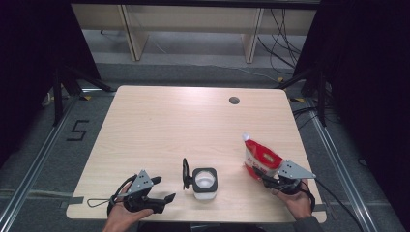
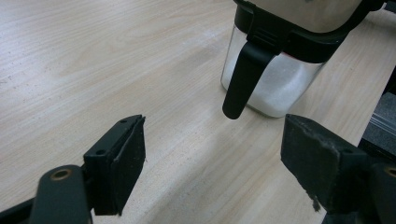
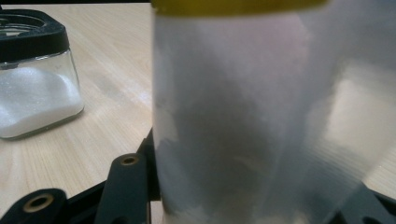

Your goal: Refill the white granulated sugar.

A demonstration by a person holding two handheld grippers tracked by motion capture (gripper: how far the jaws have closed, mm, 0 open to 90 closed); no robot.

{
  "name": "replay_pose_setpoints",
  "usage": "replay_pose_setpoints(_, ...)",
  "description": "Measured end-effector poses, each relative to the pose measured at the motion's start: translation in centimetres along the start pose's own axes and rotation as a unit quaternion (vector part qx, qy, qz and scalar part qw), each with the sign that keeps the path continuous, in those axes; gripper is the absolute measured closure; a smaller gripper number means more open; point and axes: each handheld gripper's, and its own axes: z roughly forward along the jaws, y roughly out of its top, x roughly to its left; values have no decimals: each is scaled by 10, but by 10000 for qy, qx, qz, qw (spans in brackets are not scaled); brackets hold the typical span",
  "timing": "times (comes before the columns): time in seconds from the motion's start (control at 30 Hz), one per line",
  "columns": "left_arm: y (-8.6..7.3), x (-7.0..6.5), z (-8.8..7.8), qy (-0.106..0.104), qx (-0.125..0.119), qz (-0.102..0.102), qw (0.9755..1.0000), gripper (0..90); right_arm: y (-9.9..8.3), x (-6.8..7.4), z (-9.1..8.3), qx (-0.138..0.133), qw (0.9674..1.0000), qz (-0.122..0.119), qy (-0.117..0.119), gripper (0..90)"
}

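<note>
White sugar sits in the open jar (image 1: 205,182) mid-worktop (image 1: 159,125), our left gripper (image 1: 162,189) gapes empty beside it, and our right gripper (image 1: 265,175) clamps the red-and-white bag (image 1: 260,155) upright, so next we likely tip it over the jar.

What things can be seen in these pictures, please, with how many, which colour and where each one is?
bag: one, red and white, near the table's right edge, held between the right gripper's jaws
jar: one, clear glass with black rim and open black lid, white powder inside, near the front edge, middle
table: one, light wood, with a round hole near its far edge
left gripper: one, black with grey plate, front left, open, nothing between its jaws
right gripper: one, black with grey plate, front right, shut on the bag
hands: two, one on each gripper, at the bottom edge
</note>
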Motion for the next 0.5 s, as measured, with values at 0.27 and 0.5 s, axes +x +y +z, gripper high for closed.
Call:
replay_pose_setpoints(0.27, 0, 0, 0, -1, 24, 14, 10000, 215, -1, -1, -5, 95, 9997, 192, -90, 481)
replay_pose_setpoints(0.5, 0, 0, 0, -1, 21, 12, 10000, 215, -2, -4, -8, -42, 9988, 454, -179, 447)
